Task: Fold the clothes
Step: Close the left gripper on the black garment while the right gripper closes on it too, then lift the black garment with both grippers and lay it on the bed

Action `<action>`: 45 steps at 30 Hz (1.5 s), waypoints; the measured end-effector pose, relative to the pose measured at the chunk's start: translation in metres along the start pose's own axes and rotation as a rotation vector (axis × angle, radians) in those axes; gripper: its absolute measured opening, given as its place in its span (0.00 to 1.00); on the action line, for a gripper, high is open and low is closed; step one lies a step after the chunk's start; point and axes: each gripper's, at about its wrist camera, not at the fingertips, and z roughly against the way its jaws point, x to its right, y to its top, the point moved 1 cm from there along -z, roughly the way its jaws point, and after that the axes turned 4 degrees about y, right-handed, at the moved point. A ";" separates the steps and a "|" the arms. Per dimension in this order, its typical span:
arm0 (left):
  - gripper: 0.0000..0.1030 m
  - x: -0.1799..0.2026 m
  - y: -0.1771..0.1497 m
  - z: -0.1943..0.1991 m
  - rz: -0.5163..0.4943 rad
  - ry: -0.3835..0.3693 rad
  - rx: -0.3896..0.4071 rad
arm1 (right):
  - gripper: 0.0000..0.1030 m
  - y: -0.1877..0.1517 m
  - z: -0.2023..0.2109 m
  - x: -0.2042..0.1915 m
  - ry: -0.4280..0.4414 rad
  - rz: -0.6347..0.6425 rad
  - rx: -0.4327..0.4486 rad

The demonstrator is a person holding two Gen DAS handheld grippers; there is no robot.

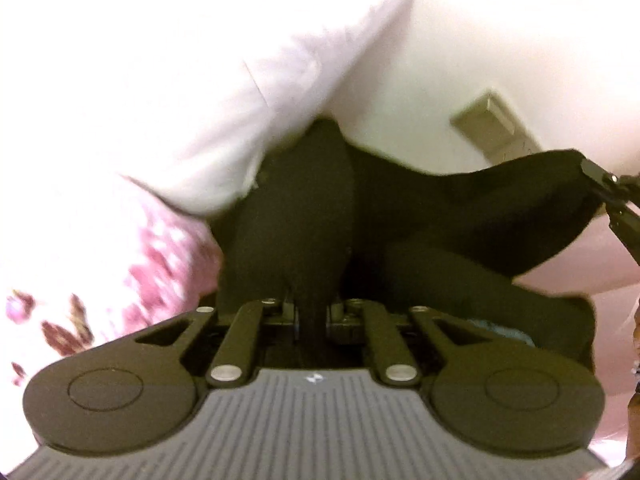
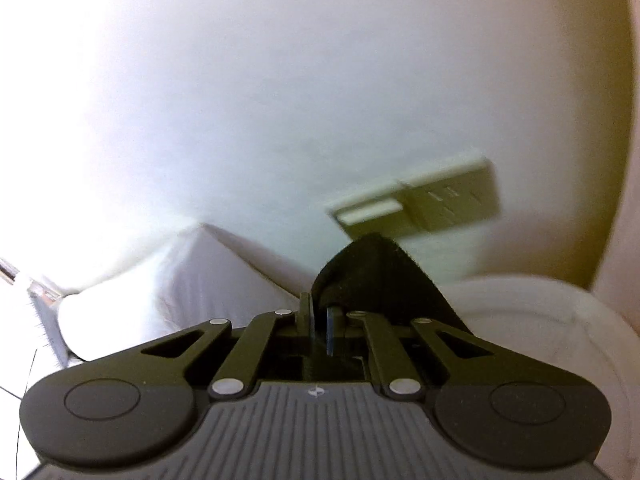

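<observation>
White-sheeted bed (image 2: 208, 280), a pale pillow (image 1: 248, 120) on it, pink floral cloth (image 1: 156, 256) alongside

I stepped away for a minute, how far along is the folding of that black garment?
Early. No finished fold shows. In hand: both the left claw and right claw are shut on the black garment, lifted and stretched between them. Left: laying it down and folding.

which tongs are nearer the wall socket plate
Right, as far as the views show. The right tongs, shut on the black garment, sit just below the socket plate. From the left tongs the plate lies farther off.
</observation>
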 end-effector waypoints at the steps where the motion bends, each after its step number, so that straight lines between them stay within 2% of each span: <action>1: 0.07 -0.005 0.004 0.009 0.003 -0.003 0.021 | 0.07 0.002 0.004 -0.009 0.016 0.008 0.013; 2: 0.07 -0.008 0.006 0.018 0.003 -0.007 0.041 | 0.04 0.004 0.007 -0.017 0.032 0.016 0.026; 5: 0.07 -0.016 0.010 0.044 0.013 -0.037 0.091 | 0.04 0.011 0.018 -0.044 0.081 0.041 0.065; 8: 0.07 -0.019 0.003 0.060 0.005 -0.066 0.102 | 0.04 0.016 0.027 -0.068 0.126 0.059 0.097; 12: 0.07 -0.011 -0.017 0.069 -0.022 -0.122 0.084 | 0.04 0.001 0.034 -0.071 0.139 0.006 0.061; 16: 0.06 -0.005 -0.032 0.084 0.033 -0.232 0.099 | 0.04 -0.014 0.058 -0.069 0.150 -0.049 0.093; 20: 0.06 -0.003 -0.033 0.116 0.023 -0.280 0.154 | 0.04 -0.010 0.079 -0.073 0.188 -0.064 0.154; 24: 0.06 -0.010 -0.033 0.152 0.055 -0.335 0.213 | 0.04 -0.003 0.100 -0.089 0.240 -0.040 0.214; 31: 0.06 -0.031 -0.034 0.223 0.137 -0.385 0.377 | 0.04 0.020 0.121 -0.138 0.392 0.036 0.295; 35: 0.06 -0.048 -0.042 0.272 0.178 -0.369 0.505 | 0.04 0.031 0.119 -0.181 0.502 0.094 0.300; 39: 0.06 -0.075 -0.066 0.323 0.249 -0.331 0.634 | 0.04 0.031 0.110 -0.231 0.648 0.136 0.278; 45: 0.06 -0.133 -0.141 0.407 0.403 -0.207 0.840 | 0.04 0.003 0.083 -0.327 0.869 0.188 0.162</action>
